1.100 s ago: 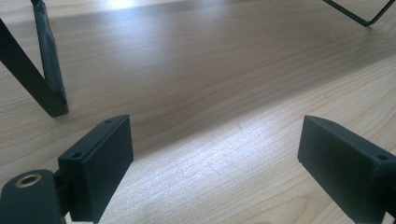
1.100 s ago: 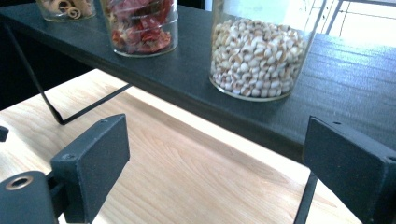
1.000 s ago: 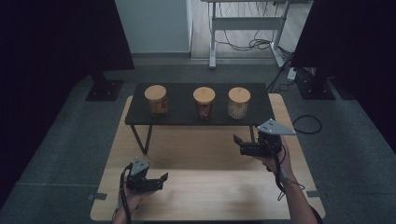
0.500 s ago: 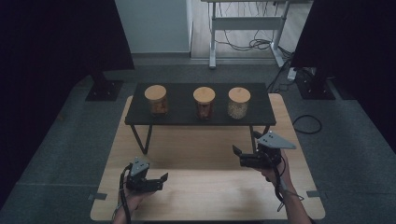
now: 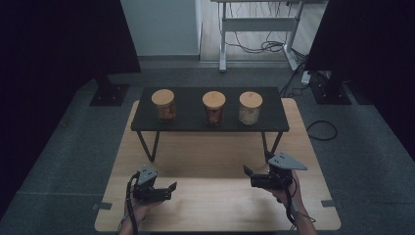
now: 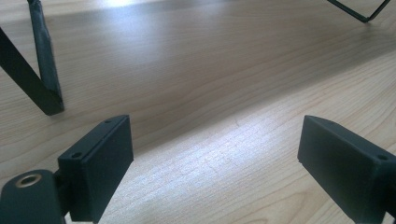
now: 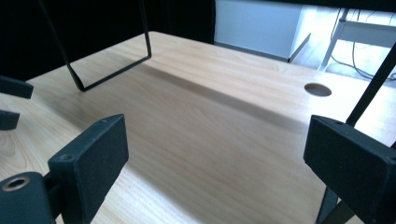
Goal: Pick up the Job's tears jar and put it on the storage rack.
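left tongs (image 5: pixel 170 188) apart | right tongs (image 5: pixel 249 174) apart | both over bare tabletop (image 5: pixel 215 161) near front edge, seemingly

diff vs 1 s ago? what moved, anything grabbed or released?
The right gripper pulled back from near the black shelf toward the person and dropped lower over the wooden table. Its jaws stand open with nothing between them. Nothing was grabbed or released. The left gripper barely shifted, also open and empty. The three jars on the shelf stayed put.
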Tool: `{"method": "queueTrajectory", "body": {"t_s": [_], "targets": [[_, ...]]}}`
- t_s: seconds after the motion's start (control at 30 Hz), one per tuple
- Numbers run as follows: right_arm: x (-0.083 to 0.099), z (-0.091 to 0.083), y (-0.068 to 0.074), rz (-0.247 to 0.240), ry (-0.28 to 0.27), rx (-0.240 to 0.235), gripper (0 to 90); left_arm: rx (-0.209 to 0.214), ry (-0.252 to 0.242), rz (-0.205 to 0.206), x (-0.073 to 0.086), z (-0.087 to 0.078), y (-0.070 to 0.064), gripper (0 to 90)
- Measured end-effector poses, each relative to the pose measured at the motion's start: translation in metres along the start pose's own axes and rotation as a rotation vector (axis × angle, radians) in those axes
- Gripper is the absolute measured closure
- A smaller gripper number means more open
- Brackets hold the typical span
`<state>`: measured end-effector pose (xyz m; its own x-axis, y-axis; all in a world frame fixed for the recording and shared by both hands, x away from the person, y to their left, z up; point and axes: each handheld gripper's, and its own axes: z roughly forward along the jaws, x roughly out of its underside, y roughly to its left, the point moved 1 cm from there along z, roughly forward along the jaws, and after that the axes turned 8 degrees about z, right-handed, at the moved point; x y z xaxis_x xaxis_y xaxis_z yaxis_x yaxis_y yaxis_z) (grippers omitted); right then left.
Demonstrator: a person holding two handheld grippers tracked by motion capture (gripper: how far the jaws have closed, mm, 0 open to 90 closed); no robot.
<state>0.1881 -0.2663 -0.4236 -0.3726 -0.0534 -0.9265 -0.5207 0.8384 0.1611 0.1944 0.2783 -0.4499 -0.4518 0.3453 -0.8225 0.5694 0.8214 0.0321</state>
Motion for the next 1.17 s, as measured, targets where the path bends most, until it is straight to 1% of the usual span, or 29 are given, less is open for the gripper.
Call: {"method": "queueTrajectory", "body": {"t_s": [0.2, 0.3, 0.37, 0.47, 0.53, 0.67, 0.9, 1.07, 1.17], "targets": [[0.013, 0.008, 0.001, 0.006, 0.031, -0.005, 5.3, 0.001, 0.005, 0.0, 0.0, 0.001, 0.0, 9.9], [0.019, 0.013, 0.002, 0.009, 0.048, -0.014, 5.0, 0.001, 0.007, 0.002, 0.0, 0.002, 0.0, 9.9], [0.026, 0.018, 0.003, 0.015, 0.054, -0.026, 4.7, 0.001, 0.009, 0.002, 0.0, 0.002, 0.0, 9.9], [0.03, 0.021, 0.003, 0.022, 0.059, -0.033, 4.7, -0.001, 0.009, -0.001, 0.0, 0.002, 0.0, 9.8], [0.031, 0.024, 0.005, 0.01, 0.077, -0.037, 4.3, -0.004, 0.01, 0.001, 0.001, 0.002, 0.0, 9.8], [0.033, 0.028, 0.006, 0.002, 0.089, -0.042, 4.2, -0.006, 0.01, 0.0, 0.0, 0.002, 0.0, 9.8], [0.035, 0.026, 0.006, 0.01, 0.084, -0.043, 4.1, -0.002, 0.012, 0.003, 0.0, 0.003, -0.001, 9.8], [0.037, 0.025, 0.004, 0.036, 0.076, -0.069, 3.8, 0.0, 0.003, -0.004, 0.0, 0.002, 0.0, 9.8], [0.038, 0.026, 0.003, 0.047, 0.078, -0.084, 3.5, 0.0, 0.009, -0.005, -0.001, 0.003, 0.0, 9.8]]}}
